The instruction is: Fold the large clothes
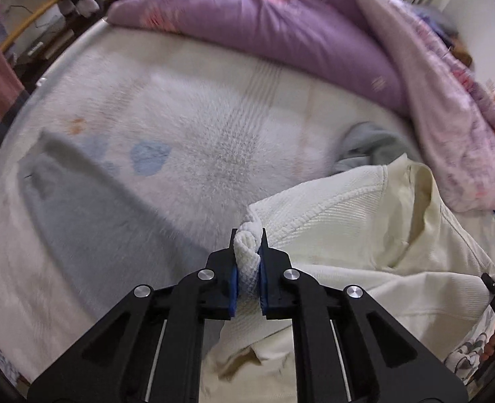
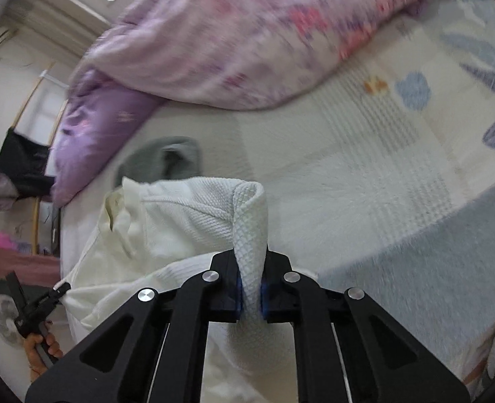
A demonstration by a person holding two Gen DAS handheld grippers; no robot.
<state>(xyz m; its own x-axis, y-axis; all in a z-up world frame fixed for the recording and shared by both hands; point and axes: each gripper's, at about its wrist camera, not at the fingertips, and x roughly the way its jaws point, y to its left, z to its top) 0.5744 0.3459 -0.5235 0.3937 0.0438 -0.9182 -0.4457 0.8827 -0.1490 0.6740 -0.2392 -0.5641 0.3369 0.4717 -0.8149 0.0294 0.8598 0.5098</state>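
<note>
A cream-white garment (image 1: 365,235) with a waffle-knit body and smooth cream lining lies bunched on the bed. My left gripper (image 1: 247,238) is shut on a rolled fold of its knit edge. My right gripper (image 2: 251,262) is shut on another knit fold of the same garment (image 2: 180,215), which rises in a loop above the fingers. The left gripper also shows small at the lower left of the right wrist view (image 2: 57,294), pinching the garment's far edge. The right gripper shows at the right edge of the left wrist view (image 1: 489,282).
The bed sheet (image 1: 197,127) is pale with blue and orange prints. A purple and pink quilt (image 1: 281,23) is heaped along the far side. A grey cloth (image 1: 371,147) lies beyond the garment. A blue-grey cloth (image 2: 432,268) lies at the right.
</note>
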